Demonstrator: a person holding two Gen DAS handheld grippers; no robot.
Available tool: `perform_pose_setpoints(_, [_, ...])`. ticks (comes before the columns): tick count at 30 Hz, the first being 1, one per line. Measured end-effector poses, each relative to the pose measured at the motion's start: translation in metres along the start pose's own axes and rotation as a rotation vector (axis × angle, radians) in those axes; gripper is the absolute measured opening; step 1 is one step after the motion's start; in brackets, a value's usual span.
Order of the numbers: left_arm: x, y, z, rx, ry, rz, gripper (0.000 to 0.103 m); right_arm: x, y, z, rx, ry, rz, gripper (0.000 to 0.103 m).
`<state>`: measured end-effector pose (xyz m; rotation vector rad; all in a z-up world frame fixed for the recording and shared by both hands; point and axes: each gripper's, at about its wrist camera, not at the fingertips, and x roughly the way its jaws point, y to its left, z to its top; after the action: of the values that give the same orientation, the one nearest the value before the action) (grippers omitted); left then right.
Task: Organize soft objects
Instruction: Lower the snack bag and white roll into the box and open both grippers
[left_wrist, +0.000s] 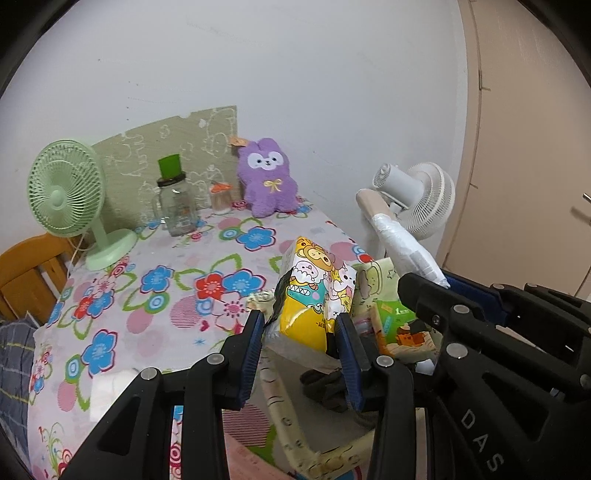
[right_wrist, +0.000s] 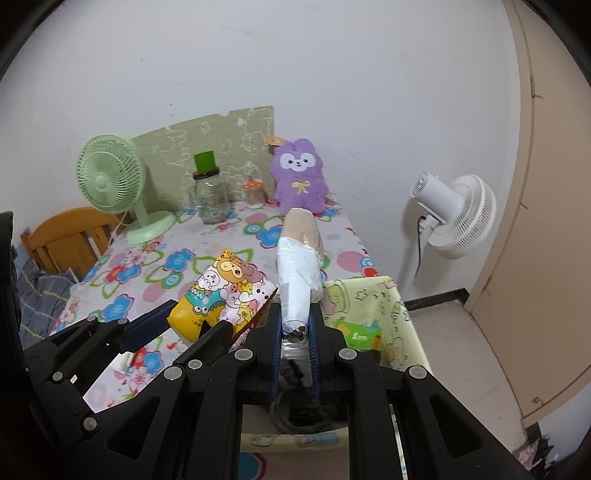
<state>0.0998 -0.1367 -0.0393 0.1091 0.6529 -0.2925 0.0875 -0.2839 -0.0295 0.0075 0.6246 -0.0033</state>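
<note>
- Upper left of the frame: a green fan (left_wrist: 66, 192) stands on the floral tablecloth (left_wrist: 155, 295); a purple plush (left_wrist: 267, 177) leans against the white wall.
- Lower centre: the left gripper (left_wrist: 301, 345) pinches the cartoon tissue pack (left_wrist: 314, 295) over a yellow fabric bin (left_wrist: 295, 417).
- Right-wrist view, centre: the right gripper (right_wrist: 295, 334) is clamped on a taped soft roll (right_wrist: 299, 273), which points up the frame.

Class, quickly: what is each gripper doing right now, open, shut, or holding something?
Left gripper: shut on the cartoon tissue pack.
Right gripper: shut on the plastic-wrapped beige roll.
</note>
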Motion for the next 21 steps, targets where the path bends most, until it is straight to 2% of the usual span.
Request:
perform_pose_setpoints(10, [0.029,-0.019,-0.005,0.047,0.069,-0.036,0.045,0.02,-0.023,-0.01,0.029,0.051,-0.041,0.016])
perform_pose_setpoints(12, [0.032,-0.021,-0.007,0.057,0.082,-0.035,0.059,0.024,-0.025,-0.013,0.037,0.068,-0.04,0.016])
perform_pose_setpoints(17, [0.037,-0.022,-0.01,0.064,0.098,-0.031,0.072,0.033,-0.029,-0.019,0.055,0.091,-0.026,0.016])
perform_pose_setpoints(21, [0.039,-0.021,-0.012,0.059,0.11,-0.023,0.078,0.036,-0.03,-0.02,0.062,0.107,-0.007,0.017])
